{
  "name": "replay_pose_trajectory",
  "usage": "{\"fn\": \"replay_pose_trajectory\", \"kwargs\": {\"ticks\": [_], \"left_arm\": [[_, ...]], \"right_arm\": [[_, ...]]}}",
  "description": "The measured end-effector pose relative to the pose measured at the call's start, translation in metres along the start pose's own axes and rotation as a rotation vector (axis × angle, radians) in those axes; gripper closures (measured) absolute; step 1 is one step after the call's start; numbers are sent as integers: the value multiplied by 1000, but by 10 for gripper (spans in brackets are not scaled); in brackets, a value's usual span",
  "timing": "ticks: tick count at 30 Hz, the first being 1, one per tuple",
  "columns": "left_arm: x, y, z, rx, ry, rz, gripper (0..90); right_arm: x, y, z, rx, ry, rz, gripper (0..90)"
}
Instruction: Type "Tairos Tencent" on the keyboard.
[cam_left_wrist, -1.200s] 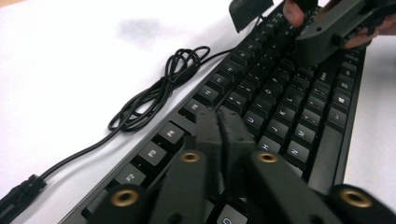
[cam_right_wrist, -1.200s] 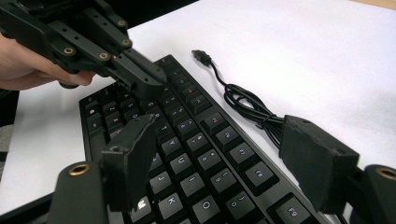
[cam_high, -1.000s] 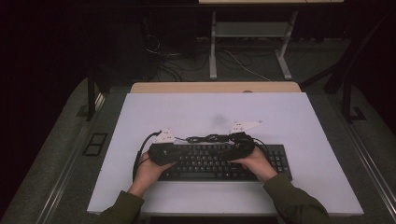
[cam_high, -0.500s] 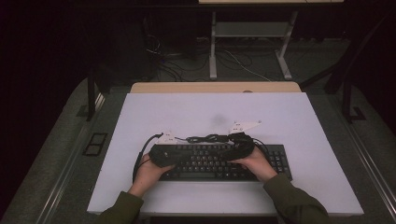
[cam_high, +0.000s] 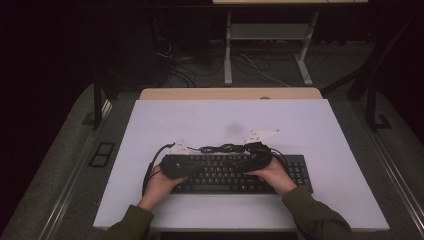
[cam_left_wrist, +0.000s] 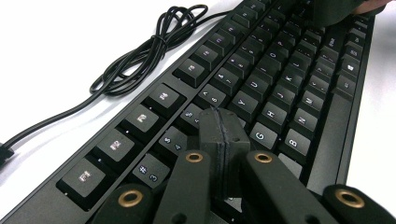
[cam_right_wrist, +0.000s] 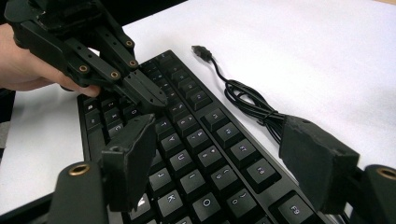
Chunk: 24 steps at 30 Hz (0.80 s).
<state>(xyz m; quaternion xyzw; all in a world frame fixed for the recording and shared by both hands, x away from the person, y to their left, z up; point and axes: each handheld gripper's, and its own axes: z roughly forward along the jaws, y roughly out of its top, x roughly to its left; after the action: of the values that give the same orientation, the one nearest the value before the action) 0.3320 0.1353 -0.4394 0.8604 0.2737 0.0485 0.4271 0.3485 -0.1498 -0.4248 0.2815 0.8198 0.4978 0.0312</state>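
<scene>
Keyboard (cam_high: 235, 172) lying flat near the front edge of the white table (cam_high: 310, 125); left gripper (cam_left_wrist: 223, 135) clenched tight, tip down like one finger to poke keys; right gripper (cam_right_wrist: 219, 154) spread wide above keys, grasping nothing; cord (cam_high: 220, 148) bunched just behind.
</scene>
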Motion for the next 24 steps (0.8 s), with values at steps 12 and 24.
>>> {"fn": "replay_pose_trajectory", "kwargs": {"ticks": [12, 24], "left_arm": [[0, 0, 0, -11, -4, -14, 889], [-5, 2, -11, -49, 3, -4, 761]], "right_arm": [[0, 0, -1, 7, -7, 6, 175], [2, 0, -6, 19, -3, 20, 165]]}}
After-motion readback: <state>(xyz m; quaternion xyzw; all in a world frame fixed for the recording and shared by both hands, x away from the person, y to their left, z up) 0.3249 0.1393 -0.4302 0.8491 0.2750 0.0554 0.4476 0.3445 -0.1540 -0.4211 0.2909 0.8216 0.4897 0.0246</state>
